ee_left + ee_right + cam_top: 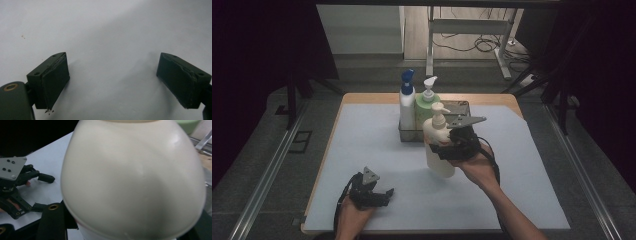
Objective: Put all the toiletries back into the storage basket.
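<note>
The cream pump bottle (439, 145) sits in your right gripper (443, 148), its jaws clamped on the bottle's body just in front of the wire basket (462, 106), near the middle of the white mat (377, 145); the bottle is roughly upright, and whether its base touches the mat you cannot tell. In the right gripper view the bottle's rounded body (132, 180) crowds close to the camera. In the basket, at the far side of the mat, stand a white bottle with a blue cap (407, 102) and, just to its right, a green bottle (427, 105). Your left gripper (384, 194) rests at the near left of the mat, well apart from the bottle, jaws wide apart with nothing between them.
</note>
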Available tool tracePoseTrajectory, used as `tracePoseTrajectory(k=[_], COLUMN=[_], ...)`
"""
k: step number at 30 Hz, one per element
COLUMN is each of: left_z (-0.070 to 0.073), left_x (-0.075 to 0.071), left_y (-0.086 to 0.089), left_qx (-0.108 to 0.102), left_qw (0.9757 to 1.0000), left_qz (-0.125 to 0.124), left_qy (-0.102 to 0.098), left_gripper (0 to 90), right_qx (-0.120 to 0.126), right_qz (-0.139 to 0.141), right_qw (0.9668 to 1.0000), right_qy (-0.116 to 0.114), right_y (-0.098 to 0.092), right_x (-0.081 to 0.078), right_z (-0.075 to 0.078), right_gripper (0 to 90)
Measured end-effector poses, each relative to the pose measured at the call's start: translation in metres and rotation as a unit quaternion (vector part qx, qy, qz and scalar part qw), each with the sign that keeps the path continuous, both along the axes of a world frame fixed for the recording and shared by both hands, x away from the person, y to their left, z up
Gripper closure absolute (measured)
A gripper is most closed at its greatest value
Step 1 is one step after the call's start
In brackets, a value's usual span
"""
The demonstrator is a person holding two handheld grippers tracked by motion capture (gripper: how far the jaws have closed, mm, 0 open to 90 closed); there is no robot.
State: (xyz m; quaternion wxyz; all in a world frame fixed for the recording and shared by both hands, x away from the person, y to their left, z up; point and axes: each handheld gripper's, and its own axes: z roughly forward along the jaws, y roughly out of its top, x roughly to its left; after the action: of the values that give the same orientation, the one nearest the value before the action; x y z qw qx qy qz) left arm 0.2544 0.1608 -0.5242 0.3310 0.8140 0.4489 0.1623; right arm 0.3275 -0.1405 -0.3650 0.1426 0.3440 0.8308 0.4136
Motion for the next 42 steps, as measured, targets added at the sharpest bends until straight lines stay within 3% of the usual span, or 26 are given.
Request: tracePoseTrajectory(k=[10,18,26,42], left_z=[0.000,0.000,0.000,0.000], left_x=[0.000,0.000,0.000,0.000], left_y=[0.000,0.000,0.000,0.000], left_qx=[0.000,-0.001,0.000,0.000], left_qw=[1.0000,1.0000,1.0000,1.0000], left_qz=[0.000,0.000,0.000,0.000], left_qy=[0.001,0.001,0.000,0.000], left_gripper=[10.6,10.6,10.6,10.6], right_qx=[-0.001,0.002,0.007,0.024], right_qz=[-0.040,-0.077,-0.101,-0.142], right_qw=[0.9990,0.9965,0.9938,0.9879], right_qy=[-0.021,-0.033,-0.046,-0.056], right_y=[-0.033,-0.051,-0.052,-0.044], right_x=[0.004,0.019,0.039,0.081], right_z=[0.025,0.038,0.044,0.040], right_gripper=[36.7,36.7,36.8,36.8])
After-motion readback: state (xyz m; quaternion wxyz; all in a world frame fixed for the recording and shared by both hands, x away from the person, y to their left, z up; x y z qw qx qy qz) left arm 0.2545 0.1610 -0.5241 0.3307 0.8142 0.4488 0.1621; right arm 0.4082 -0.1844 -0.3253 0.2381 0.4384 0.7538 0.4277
